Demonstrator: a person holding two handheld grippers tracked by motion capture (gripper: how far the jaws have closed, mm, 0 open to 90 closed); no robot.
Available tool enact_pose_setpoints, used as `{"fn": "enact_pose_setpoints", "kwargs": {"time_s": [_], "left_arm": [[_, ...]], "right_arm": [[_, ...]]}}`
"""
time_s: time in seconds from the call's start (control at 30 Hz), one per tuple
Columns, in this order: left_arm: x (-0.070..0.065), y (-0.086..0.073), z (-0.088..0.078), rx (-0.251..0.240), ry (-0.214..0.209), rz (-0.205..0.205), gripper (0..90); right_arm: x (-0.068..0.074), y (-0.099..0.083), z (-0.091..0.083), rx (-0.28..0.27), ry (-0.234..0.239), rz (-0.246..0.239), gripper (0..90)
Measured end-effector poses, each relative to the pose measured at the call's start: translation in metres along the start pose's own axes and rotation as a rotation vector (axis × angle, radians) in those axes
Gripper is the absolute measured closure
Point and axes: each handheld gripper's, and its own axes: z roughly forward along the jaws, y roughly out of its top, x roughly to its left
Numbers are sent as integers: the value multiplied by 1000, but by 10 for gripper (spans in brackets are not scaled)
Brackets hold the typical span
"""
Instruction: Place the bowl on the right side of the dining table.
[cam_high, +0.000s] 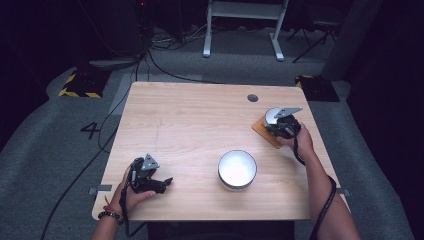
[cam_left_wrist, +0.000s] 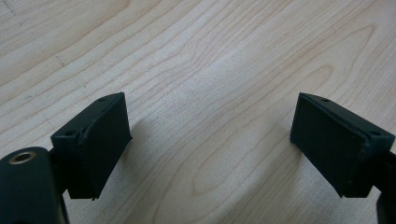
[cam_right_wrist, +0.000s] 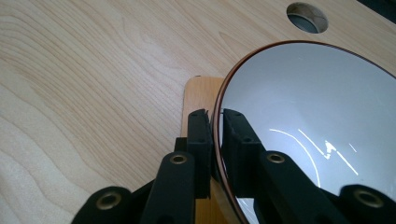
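A grey bowl (cam_right_wrist: 303, 107) with a thin brown rim sits tilted over a small square wooden board (cam_right_wrist: 198, 95) at the table's right side. My right gripper (cam_right_wrist: 215, 114) is shut on the bowl's rim, one jaw inside and one outside. From above, the same gripper (cam_high: 282, 122) covers most of the bowl (cam_high: 271, 115) and the board (cam_high: 261, 131). A white bowl (cam_high: 237, 169) stands upright near the front middle. My left gripper (cam_high: 162, 184) rests at the front left, open, and the left gripper (cam_left_wrist: 210, 135) has only bare wood between its jaws.
The light wooden table (cam_high: 200, 115) has a round cable hole (cam_high: 252, 98) near its far right edge, also seen as the hole (cam_right_wrist: 307, 17) just beyond the grey bowl. Cables and a desk frame (cam_high: 245, 20) lie on the floor behind.
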Motion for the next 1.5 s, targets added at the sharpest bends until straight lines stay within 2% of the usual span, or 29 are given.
{"fn": "enact_pose_setpoints", "kwargs": {"time_s": [0.37, 0.43, 0.57, 0.67, 0.77, 0.83, 0.87, 0.9, 0.97, 1.0, 1.07, 1.1, 1.17, 1.2, 1.3, 1.33, 1.5], "left_arm": [[0, 0, 0, 0, 0, 0, 120], [0, 0, 0, 0, 0, 0, 121], [0, 0, 0, 0, 0, 0, 121], [0, 0, 0, 0, 0, 0, 121], [0, 0, 0, 0, 0, 0, 121], [0, 0, 0, 0, 0, 0, 121], [0, 0, 0, 0, 0, 0, 121], [0, 0, 0, -1, 2, 0, 121], [0, 0, 0, -2, 3, 0, 121], [0, 0, 0, -2, 3, 0, 121], [0, 0, 0, -2, 2, 0, 121], [0, 0, 0, -2, 2, 0, 121], [0, 0, 0, 0, 1, 0, 121], [0, 0, 0, -2, 3, 0, 121], [0, 0, 0, -2, 3, 0, 120], [0, 0, 0, -2, 3, 0, 121], [0, 0, 0, 0, 0, 0, 121]], "right_arm": [[1, 2, 1, 7, -19, -1, 781], [2, 2, 1, 6, -15, 21, 780], [1, 1, 1, 0, -22, 17, 756], [-1, 1, 0, -13, -25, 48, 715], [-3, 0, -1, -14, -32, 31, 694], [-1, 0, -2, -31, -36, 68, 651], [-4, -1, -4, -32, -30, 52, 631], [-3, -1, -4, -31, -26, 71, 605], [-4, -2, -4, -30, -39, 62, 554], [-3, -3, -3, -28, -38, 89, 499], [-4, -4, -3, -28, -45, 95, 441], [-6, -5, -3, -28, -53, 75, 415], [-5, -5, -3, -32, -46, 88, 384], [-5, -5, -3, -30, -48, 101, 331], [-2, -5, -1, -10, -79, 101, 237], [-2, -5, -1, -6, -77, 89, 233], [1, -6, -1, -19, -60, 87, 213]]}}
